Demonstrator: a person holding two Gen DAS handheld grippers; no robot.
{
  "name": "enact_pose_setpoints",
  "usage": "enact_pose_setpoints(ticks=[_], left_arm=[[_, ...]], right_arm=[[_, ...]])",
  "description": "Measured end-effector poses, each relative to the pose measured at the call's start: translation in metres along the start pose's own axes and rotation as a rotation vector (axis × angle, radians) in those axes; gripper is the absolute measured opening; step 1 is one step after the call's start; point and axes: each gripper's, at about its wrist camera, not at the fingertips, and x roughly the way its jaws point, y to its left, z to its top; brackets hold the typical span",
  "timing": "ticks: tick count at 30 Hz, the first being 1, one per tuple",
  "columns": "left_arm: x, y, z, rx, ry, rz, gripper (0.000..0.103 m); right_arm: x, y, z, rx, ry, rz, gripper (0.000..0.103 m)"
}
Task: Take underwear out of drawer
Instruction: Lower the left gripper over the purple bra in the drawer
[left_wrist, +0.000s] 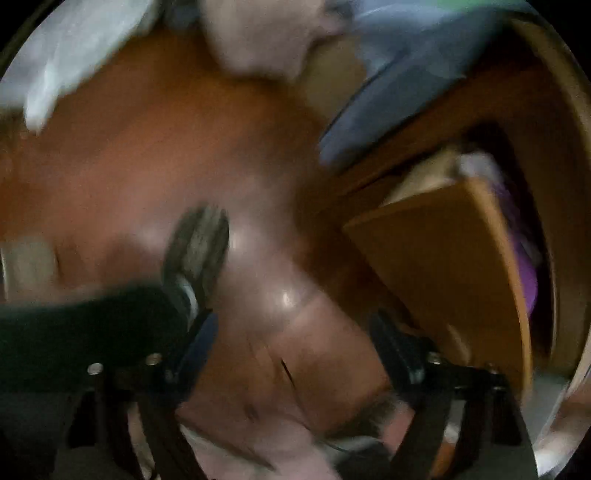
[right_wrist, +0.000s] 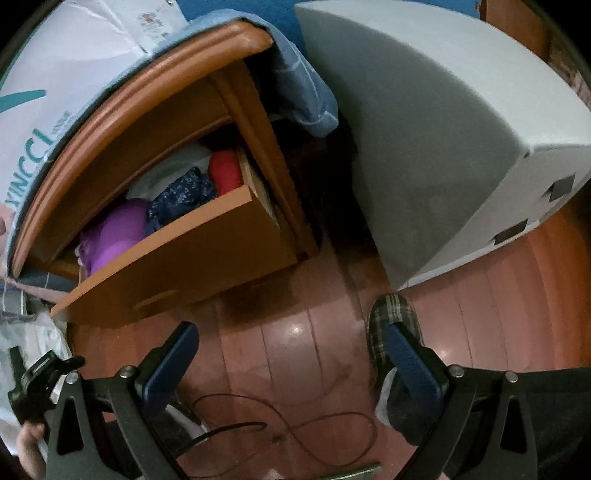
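Observation:
An orange wooden drawer (right_wrist: 192, 254) stands pulled open from a nightstand. It holds folded underwear: a purple piece (right_wrist: 114, 236), a dark blue flowered piece (right_wrist: 181, 199), a red piece (right_wrist: 225, 175) and white cloth (right_wrist: 166, 173). My right gripper (right_wrist: 291, 358) is open and empty, above the wooden floor in front of the drawer. My left gripper (left_wrist: 295, 343) is open and empty in a blurred view; the drawer (left_wrist: 443, 266) lies to its right, with purple cloth (left_wrist: 524, 266) showing behind the front panel.
A blue towel (right_wrist: 306, 92) hangs over the nightstand top. A grey-white box (right_wrist: 443, 129) stands to the right. A plaid slipper (right_wrist: 391, 325) is on the floor, also seen in the left wrist view (left_wrist: 199, 247). A black cable (right_wrist: 258, 424) lies on the floor.

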Motion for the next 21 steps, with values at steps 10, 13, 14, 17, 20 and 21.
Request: enact_pose_setpoints(ticks=[10, 13, 14, 17, 20, 21], left_arm=[[-0.073, -0.153, -0.025, 0.540, -0.428, -0.189, 0.103], [-0.024, -0.171, -0.011, 0.434, -0.291, -0.103, 0.102], [-0.013, -0.181, -0.009, 0.410, -0.274, -0.055, 0.102], [-0.003, -0.212, -0.013, 0.441, -0.233, 0.069, 0.102], [0.024, -0.228, -0.025, 0.541, -0.165, 0.323, 0.101], [0.029, -0.233, -0.027, 0.595, -0.156, 0.390, 0.103]], right_arm=[[0.007, 0.006, -0.008, -0.081, -0.010, -0.008, 0.103], [0.015, 0.009, -0.010, -0.097, 0.011, -0.017, 0.103], [0.018, 0.008, -0.012, -0.093, 0.024, -0.014, 0.103], [0.024, 0.004, -0.013, -0.081, 0.052, -0.009, 0.103], [0.028, 0.000, -0.010, -0.054, 0.071, 0.010, 0.103], [0.028, -0.001, -0.009, -0.046, 0.074, 0.017, 0.103]])
